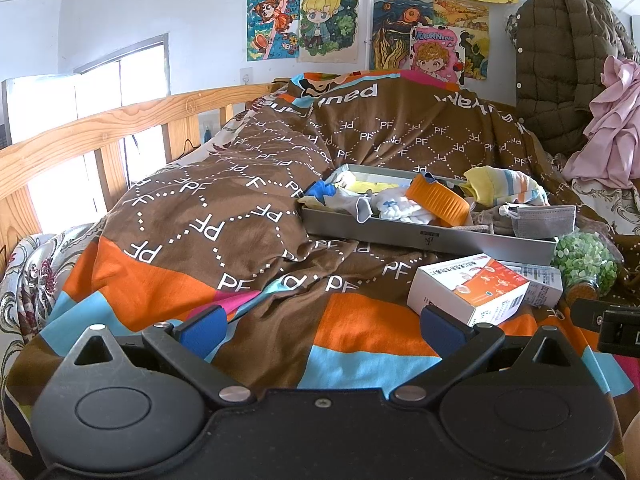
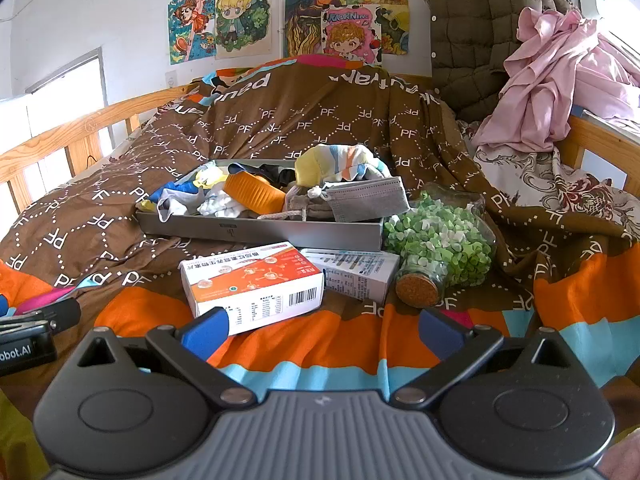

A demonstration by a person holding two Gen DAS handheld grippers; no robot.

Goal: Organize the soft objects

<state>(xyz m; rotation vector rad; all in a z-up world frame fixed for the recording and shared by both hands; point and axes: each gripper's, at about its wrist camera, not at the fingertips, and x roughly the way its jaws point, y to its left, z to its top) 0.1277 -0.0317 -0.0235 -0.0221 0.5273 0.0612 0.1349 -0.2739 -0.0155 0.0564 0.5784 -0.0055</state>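
Two boxes (image 2: 256, 286) beside a corked jar (image 2: 436, 252) (green bits inside) on the brown blanket (image 2: 280, 120); drawings (image 2: 240, 20) taped above, wooden rail (image 1: 100, 128) alongside.

Looking like a home bedroom: bed (image 2: 460, 152) lying under a brown patterned blanket (image 2: 280, 120), wooden rail (image 1: 120, 116) running beside the bed, cartoon drawings (image 2: 240, 16) hanging above the bed, quilted coat (image 2: 480, 32) and pink cloth (image 2: 560, 92) piling at the bed's corner.

Two low side-by-side views toward tray (image 1: 400, 236)
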